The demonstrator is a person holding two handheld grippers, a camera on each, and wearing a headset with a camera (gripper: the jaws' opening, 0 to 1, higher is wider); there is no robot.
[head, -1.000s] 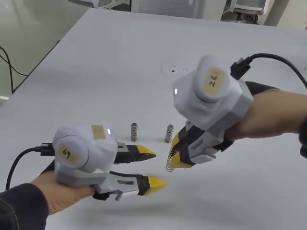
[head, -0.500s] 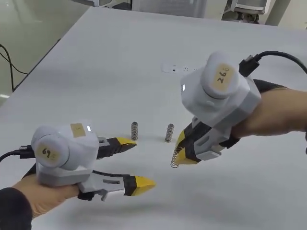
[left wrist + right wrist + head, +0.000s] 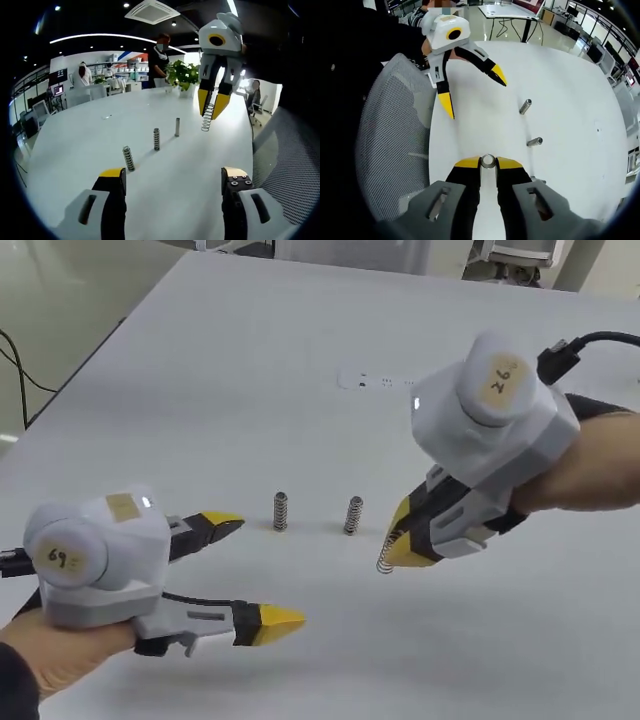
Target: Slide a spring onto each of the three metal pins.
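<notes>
Head view: your left gripper (image 3: 255, 570) sits low and level at the lower left, jaws wide apart, its round label reading "69". Your right gripper (image 3: 400, 548), labelled "26", tilts downward, clamped on a spring (image 3: 386, 559) that hangs over the table (image 3: 250, 390), just right of a spring-covered pin (image 3: 353, 516). The left gripper view shows the bare pin (image 3: 177, 127) nearby.
</notes>
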